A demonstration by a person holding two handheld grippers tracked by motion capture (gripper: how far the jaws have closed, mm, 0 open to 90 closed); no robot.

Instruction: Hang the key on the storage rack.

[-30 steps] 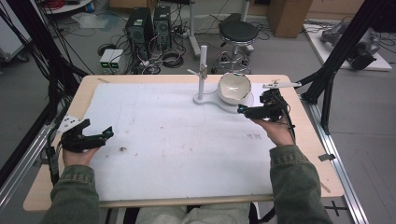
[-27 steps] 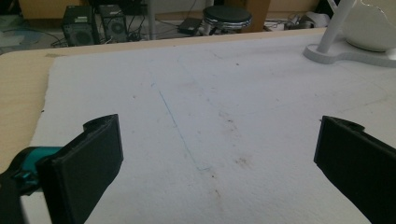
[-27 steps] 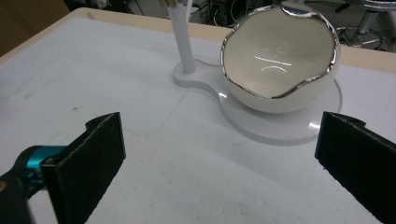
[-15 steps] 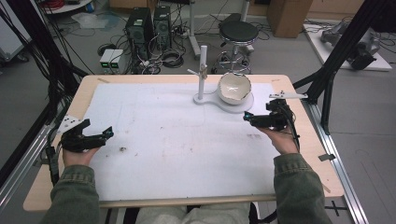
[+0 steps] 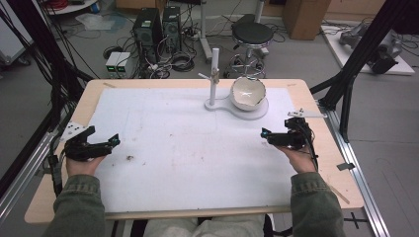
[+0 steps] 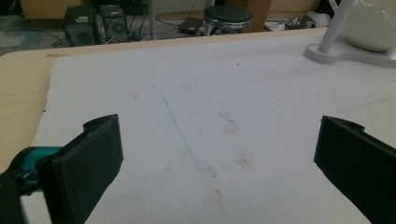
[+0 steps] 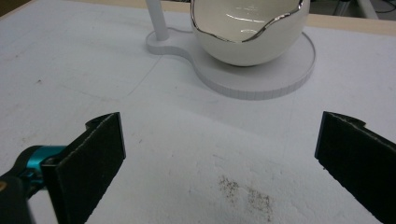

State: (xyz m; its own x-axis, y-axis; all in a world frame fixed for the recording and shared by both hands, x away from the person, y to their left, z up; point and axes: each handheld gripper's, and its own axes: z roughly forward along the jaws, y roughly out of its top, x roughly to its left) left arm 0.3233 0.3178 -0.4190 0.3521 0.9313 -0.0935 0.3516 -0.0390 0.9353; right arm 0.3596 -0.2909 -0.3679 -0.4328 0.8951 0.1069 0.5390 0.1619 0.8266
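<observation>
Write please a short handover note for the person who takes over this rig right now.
Left hand-held gripper: open, holds nothing, near the table's left edge.
Right hand-held gripper: open, holds nothing, pointed toward the bowl from the right side.
White egg-shaped bowl: sits on the round white stand with its post, at the far middle of the white mat.
Done: nothing grasped yet.
Left: probably to approach and grip the bowl.

Grey floor, stool, perhaps computer towers
</observation>
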